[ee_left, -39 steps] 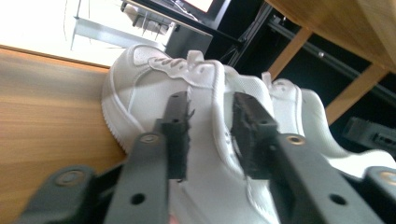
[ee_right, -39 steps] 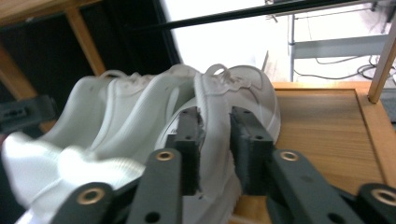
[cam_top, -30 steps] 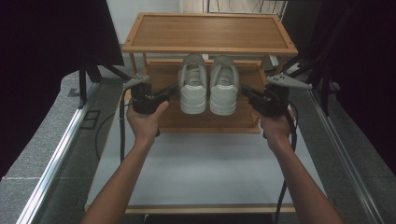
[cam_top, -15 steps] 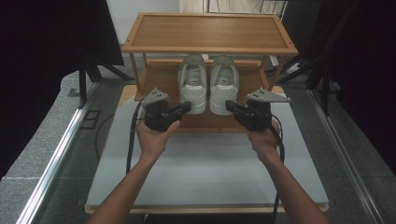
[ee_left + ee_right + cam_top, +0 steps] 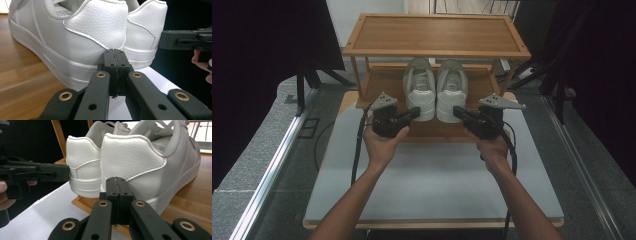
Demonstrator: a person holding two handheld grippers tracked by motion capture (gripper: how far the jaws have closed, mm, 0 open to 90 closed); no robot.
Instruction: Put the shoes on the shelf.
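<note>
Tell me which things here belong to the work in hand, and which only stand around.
Part of the work:
left shoe
right shoe
left gripper, jaws shut
right gripper, jaws shut
lower shelf under the shoes

Only standing around:
top shelf, bare
white table

- Right gripper (image 5: pixel 117 180): jaws pressed together, just behind the heel of the near shoe (image 5: pixel 150 167).
- Second shoe (image 5: pixel 82 167) beside it, heels over the shelf (image 5: pixel 192 202) edge.
- Left gripper (image 5: pixel 57 173) near that heel.
</note>
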